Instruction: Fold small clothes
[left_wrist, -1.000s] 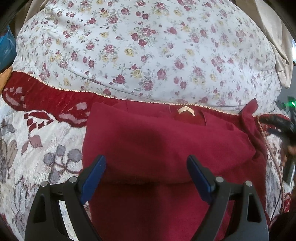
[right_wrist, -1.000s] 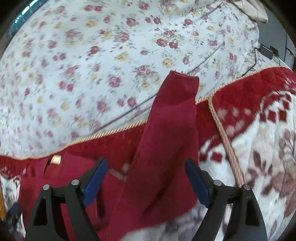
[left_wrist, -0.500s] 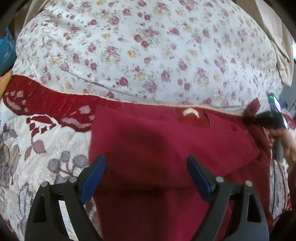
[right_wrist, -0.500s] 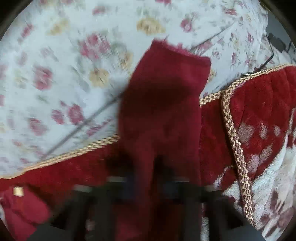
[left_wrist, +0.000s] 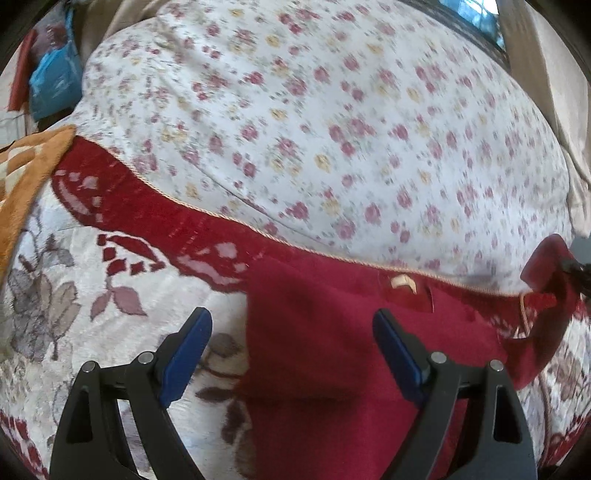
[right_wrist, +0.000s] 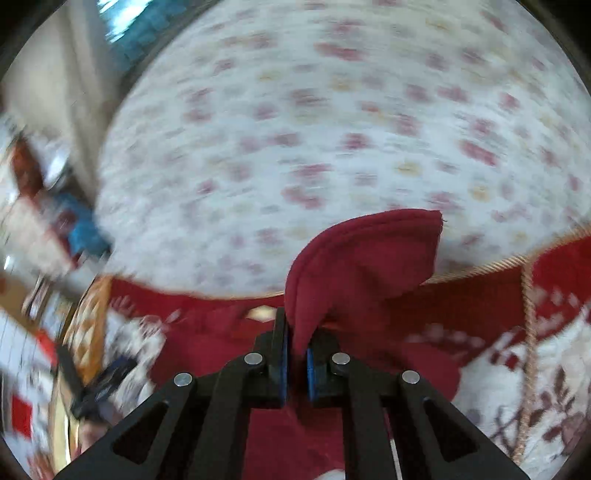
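Since one second ago, the right gripper (right_wrist: 295, 360) has gone from wide open to clamped on the sleeve (right_wrist: 364, 258) of the red garment (left_wrist: 332, 350), which now stands lifted above the patterned blanket (left_wrist: 74, 295). The left gripper (left_wrist: 291, 350) remains fully open, holding nothing; it has shifted left, so its left finger is now over blanket. The garment lies half-folded on the blanket beside the floral cover (left_wrist: 332, 129). Only the left view shows the neck label (left_wrist: 403, 283) sharply; the right view is blurred.

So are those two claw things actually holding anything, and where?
The right gripper pinches the red garment's sleeve near its cuff. The left gripper holds nothing.
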